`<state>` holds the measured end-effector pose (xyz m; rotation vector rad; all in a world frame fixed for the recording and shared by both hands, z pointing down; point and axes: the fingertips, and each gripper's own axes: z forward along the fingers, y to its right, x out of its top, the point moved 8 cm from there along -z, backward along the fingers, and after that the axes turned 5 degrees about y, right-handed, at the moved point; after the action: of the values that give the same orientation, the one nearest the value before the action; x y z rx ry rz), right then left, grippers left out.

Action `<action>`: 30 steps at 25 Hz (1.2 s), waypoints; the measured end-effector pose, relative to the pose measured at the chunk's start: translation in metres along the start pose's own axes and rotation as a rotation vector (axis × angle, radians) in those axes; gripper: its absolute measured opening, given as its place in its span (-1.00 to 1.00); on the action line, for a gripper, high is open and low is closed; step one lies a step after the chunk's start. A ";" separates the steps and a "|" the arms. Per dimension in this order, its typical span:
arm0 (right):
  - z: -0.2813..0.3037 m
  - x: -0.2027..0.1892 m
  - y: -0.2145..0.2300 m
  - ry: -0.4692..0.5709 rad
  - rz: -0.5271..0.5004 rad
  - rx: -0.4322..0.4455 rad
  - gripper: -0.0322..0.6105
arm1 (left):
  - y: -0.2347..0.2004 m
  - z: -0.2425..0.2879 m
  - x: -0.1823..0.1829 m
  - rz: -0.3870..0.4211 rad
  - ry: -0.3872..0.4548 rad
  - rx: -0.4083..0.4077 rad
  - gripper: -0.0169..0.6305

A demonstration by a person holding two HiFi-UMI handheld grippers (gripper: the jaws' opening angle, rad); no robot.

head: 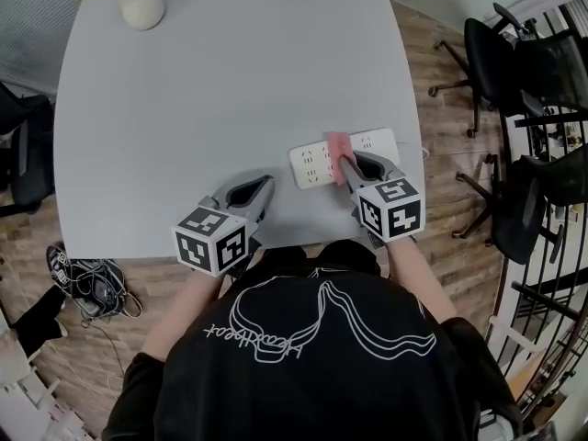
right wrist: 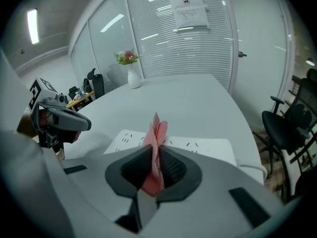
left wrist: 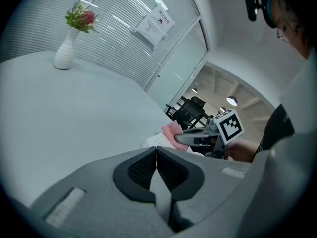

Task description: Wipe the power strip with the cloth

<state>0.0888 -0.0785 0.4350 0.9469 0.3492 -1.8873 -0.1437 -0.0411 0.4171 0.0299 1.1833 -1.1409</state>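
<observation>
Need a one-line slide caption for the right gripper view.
Right gripper shut on a pink cloth, held over the white power strip on a grey table.

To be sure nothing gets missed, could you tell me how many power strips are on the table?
1. The power strip lies at the right near edge of the table; the right gripper holds the pink cloth over it. The person's body could hide another.

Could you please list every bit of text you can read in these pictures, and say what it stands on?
"禁止拍照" (seemingly): heading of the paper sign on the blinds; its smaller print is unreadable.
Shirt: cursive print, upside down, unreadable.
Power strip, cloth: no text visible.
</observation>
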 end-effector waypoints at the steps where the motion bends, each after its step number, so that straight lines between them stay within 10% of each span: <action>1: -0.002 -0.001 0.004 0.000 -0.001 -0.010 -0.75 | 0.000 0.000 0.000 0.001 0.000 0.000 -0.91; 30: -0.042 -0.022 0.084 0.020 0.064 -0.212 -0.75 | 0.004 -0.003 -0.008 0.002 -0.013 0.010 -0.91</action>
<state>0.1847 -0.0819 0.4363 0.8248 0.5141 -1.7445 -0.1427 -0.0321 0.4199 0.0314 1.1661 -1.1433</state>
